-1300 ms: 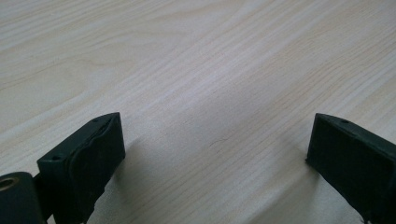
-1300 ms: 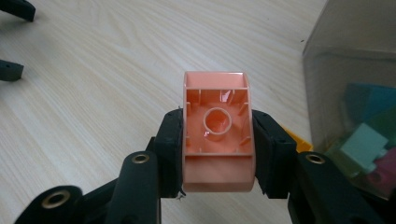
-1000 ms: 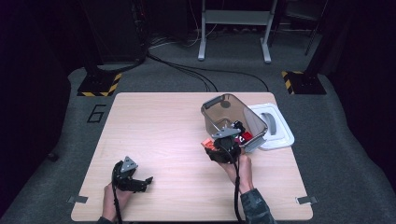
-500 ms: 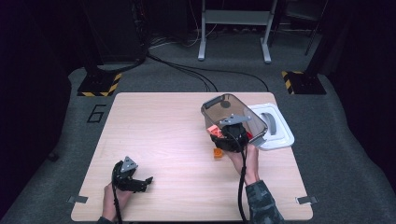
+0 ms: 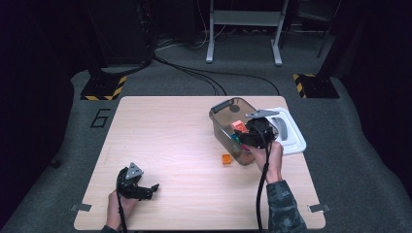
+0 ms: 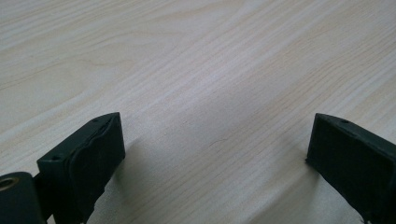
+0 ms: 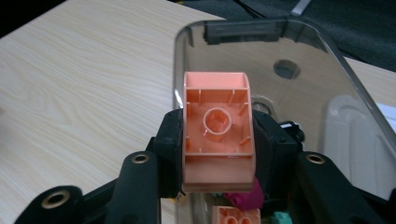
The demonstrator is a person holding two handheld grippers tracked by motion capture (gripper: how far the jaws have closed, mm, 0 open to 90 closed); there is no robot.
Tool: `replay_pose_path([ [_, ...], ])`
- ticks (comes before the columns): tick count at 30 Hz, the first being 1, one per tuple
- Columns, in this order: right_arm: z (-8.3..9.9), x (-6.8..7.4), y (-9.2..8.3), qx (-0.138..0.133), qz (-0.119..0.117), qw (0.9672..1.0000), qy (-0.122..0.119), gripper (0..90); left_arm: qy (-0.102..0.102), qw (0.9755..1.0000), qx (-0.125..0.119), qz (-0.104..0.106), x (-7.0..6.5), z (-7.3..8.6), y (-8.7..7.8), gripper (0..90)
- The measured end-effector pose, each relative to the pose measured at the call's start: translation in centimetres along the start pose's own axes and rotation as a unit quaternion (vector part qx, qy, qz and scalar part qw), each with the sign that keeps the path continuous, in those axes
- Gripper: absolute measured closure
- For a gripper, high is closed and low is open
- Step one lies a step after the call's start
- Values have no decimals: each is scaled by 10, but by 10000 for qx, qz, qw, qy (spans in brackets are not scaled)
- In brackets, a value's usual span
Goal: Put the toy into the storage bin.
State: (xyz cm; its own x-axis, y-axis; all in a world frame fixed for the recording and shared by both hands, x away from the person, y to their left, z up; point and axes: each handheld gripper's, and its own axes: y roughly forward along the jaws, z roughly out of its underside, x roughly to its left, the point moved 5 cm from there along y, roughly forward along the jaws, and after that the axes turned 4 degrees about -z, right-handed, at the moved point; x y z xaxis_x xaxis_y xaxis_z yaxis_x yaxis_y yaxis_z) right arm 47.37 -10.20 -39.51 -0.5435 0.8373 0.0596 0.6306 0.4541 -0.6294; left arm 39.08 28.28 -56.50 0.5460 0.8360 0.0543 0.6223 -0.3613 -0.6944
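My right gripper (image 5: 241, 132) is shut on a salmon-coloured toy brick (image 5: 237, 126) and holds it over the near end of a clear grey bin (image 5: 224, 108). In the right gripper view the brick (image 7: 215, 91) shows its hollow underside between the two black jaws, with the bin's rim (image 7: 196, 29) behind it. Inside the bin lie a magenta piece (image 7: 243, 199), an orange brick (image 7: 233, 216) and a teal piece (image 7: 281, 218). A small orange brick (image 5: 226, 159) sits on the table in front of the bin. My left gripper (image 5: 147, 191) rests open on the wood at the front left, nothing between its fingers (image 6: 88, 156).
The bin's white lid (image 5: 293, 137) lies flat to the right of the bin, near the table's right edge. The wooden table (image 5: 160, 136) stretches bare between the two grippers. Cables and stand legs (image 5: 243, 48) are on the floor behind the table.
My right gripper has risen from the table in front of the bin and moved over it with the salmon brick. The small orange brick stays on the table. The left gripper kept still.
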Motion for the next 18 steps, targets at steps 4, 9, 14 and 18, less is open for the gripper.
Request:
replay_pose_path([
  [4, 7, -12, 1, 107, 66, 9998, 149, 583, 4, 10000, 1, -1, 0, 0, 0, 38],
  [9, 15, -18, 7, 230, 134, 9993, 256, 582, 1, 10000, 1, 0, 0, 0, 0, 38],
  [14, 24, -19, 13, 342, 163, 9987, 336, 582, 9, 10000, 2, -4, 0, 0, 0, 38],
  [18, 29, -18, 13, 392, 178, 9984, 365, 581, 5, 10000, 0, -4, 0, 0, 0, 38],
])
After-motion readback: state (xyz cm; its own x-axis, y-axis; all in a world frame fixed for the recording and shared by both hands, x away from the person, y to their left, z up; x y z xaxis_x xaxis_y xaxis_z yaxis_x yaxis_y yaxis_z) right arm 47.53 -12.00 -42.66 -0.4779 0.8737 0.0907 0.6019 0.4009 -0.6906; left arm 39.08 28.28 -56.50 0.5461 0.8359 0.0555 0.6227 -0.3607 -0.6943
